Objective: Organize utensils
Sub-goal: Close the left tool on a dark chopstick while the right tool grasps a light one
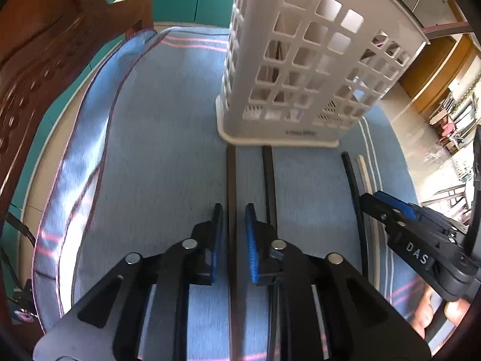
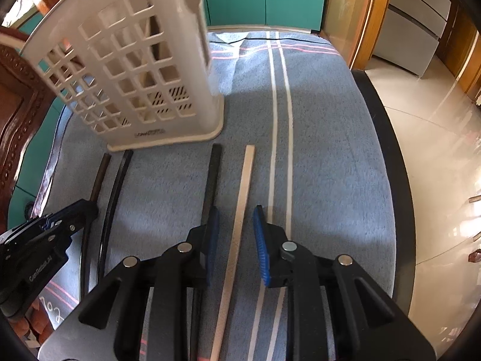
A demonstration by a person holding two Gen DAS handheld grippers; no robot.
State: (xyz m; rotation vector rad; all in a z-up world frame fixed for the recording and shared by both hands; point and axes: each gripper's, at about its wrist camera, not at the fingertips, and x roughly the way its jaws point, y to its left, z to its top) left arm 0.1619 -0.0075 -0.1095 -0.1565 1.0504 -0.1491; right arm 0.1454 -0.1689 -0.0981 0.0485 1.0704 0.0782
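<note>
Chopsticks lie in a row on a blue towel [image 2: 330, 156], four loose ones, all pointing at a white lattice utensil basket [image 1: 300, 69] that stands upright at the far end of the cloth.

Left gripper [image 1: 234, 225]: jaws a narrow gap apart, straddling the leftmost dark chopstick [image 1: 231, 180]. Blue pads sit on either side of it with slivers of towel visible between pad and stick, so not clamped. The stick lies flat on the cloth, far tip touching or just under the basket's base.

Second dark chopstick [image 1: 268, 174] lies just right of the left gripper, outside its jaws, also running up to the basket base.

Right gripper [image 2: 236, 225]: jaws parted, straddling the pale wooden chopstick [image 2: 245, 180]. Clear gap on both sides, no grip. The third dark chopstick [image 2: 214, 174] lies just outside its left finger, partly hidden by it.

Basket interior: a few dark upright sticks visible through the lattice, count unclear.

Fingers of the person's right hand [image 1: 427, 313] wrap the right gripper's handle. Carved wooden chair [image 1: 36, 75] sits left of the table.
</note>
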